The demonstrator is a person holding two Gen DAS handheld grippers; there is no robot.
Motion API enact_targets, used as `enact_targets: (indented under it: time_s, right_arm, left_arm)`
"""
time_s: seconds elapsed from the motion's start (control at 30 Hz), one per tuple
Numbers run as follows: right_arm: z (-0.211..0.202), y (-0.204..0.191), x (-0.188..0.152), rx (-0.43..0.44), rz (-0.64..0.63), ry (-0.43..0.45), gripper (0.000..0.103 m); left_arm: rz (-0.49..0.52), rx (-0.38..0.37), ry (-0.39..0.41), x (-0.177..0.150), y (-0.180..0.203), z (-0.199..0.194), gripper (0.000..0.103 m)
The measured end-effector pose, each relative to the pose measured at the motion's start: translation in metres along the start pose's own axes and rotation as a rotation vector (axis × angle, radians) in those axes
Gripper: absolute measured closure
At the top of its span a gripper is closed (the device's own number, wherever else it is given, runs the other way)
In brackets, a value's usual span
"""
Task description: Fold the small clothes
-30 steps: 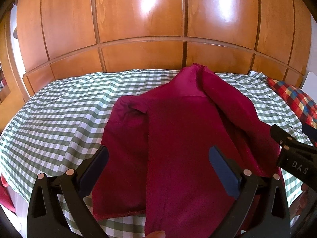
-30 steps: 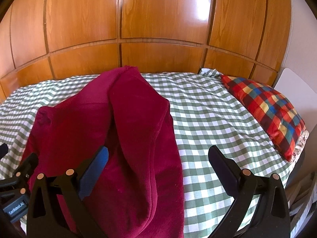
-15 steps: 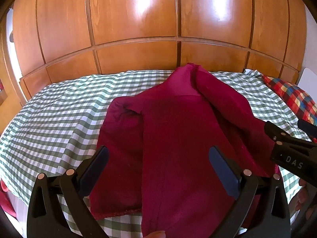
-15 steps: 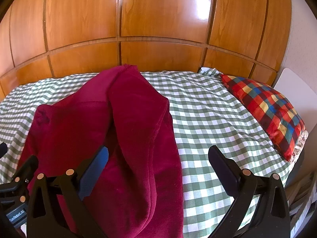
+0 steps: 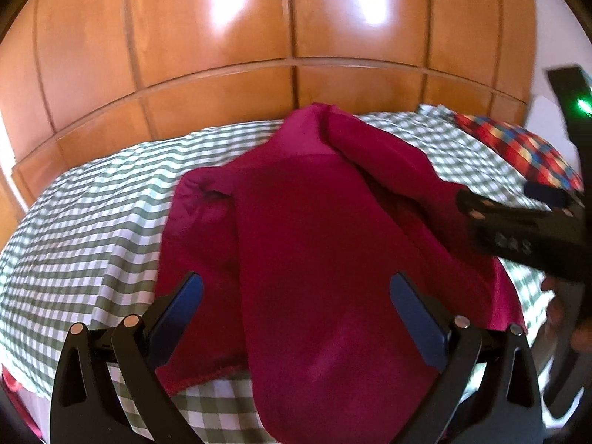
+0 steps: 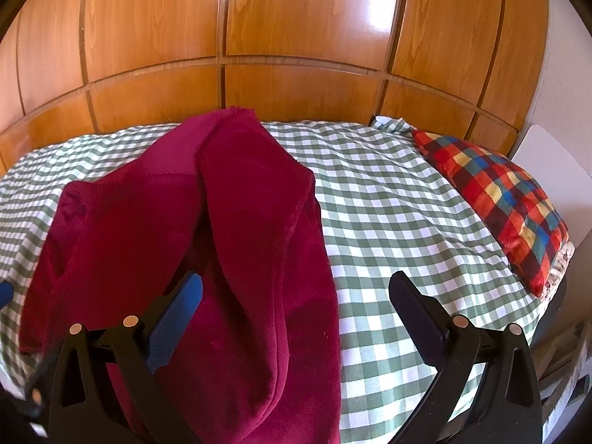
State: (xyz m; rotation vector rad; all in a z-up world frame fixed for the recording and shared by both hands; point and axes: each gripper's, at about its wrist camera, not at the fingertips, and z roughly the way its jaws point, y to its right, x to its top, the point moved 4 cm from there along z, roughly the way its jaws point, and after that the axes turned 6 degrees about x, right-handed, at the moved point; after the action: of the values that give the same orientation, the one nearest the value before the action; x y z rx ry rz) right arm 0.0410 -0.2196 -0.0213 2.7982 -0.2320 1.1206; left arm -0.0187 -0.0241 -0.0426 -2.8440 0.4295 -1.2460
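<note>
On the green-and-white checked bedspread (image 6: 399, 199), in front of the glossy orange wooden wardrobe panels (image 6: 303, 29), lies our dark red fleece garment (image 5: 318, 244), lengthwise from the near edge toward the panels.

Going from left to right: our left gripper (image 5: 296, 307) hovers over the near end of the garment with its jaws spread wide, holding nothing. The garment's left side lies flat, a sleeve crumpled near its shoulder. A middle panel looks laid over it, and the right side humps up in a long ridge, clearest in the right wrist view. Our right gripper (image 6: 296, 307) also stands wide open and empty, its left finger over the fleece, its right finger over bare bedspread. Further right, a red, blue and yellow plaid pillow (image 6: 495, 199) rests at the bed's edge.

We judge the task about midway: the long sides seem brought in, but the right ridge needs flattening and the crosswise fold is not made.

Compared with a second ago, the garment lies unchanged. Our right gripper's body has risen and come nearer in the left wrist view, blurred, with a green light now showing at the right edge.
</note>
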Motion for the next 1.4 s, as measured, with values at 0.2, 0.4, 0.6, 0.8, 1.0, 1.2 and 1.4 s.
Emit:
enact_targets:
  time_s: [0.2, 0.4, 0.6, 0.8, 1.0, 1.2, 1.4]
  right_arm:
    - [0.003, -0.003, -0.005, 0.016, -0.009, -0.026, 0.003]
    - [0.015, 0.011, -0.015, 0.180, 0.084, -0.124, 0.003]
    - [0.025, 0.044, -0.035, 0.346, 0.254, -0.209, 0.009]
    - [0.028, 0.025, -0.033, 0.452, 0.256, -0.223, 0.023]
    - [0.045, 0.007, -0.032, 0.364, 0.100, -0.259, 0.096]
    - [0.014, 0.028, -0.002, 0.371, 0.076, -0.154, 0.097]
    - [0.010, 0.090, 0.044, 0.164, 0.053, -0.041, 0.097]
  left_arm:
    - [0.162, -0.095, -0.012, -0.019, 0.023, -0.009, 0.003]
    - [0.304, -0.109, -0.061, -0.038, 0.043, -0.003, 0.031]
    - [0.342, -0.129, -0.101, -0.048, 0.049, 0.006, 0.032]
    - [0.330, -0.205, -0.117, -0.047, 0.048, 0.006, 0.101]
    - [0.201, -0.309, -0.086, -0.033, 0.024, -0.014, 0.103]
    - [-0.033, -0.332, -0.016, 0.006, -0.041, -0.026, 0.103]
    - [-0.296, -0.241, 0.102, 0.052, -0.141, -0.029, 0.103]
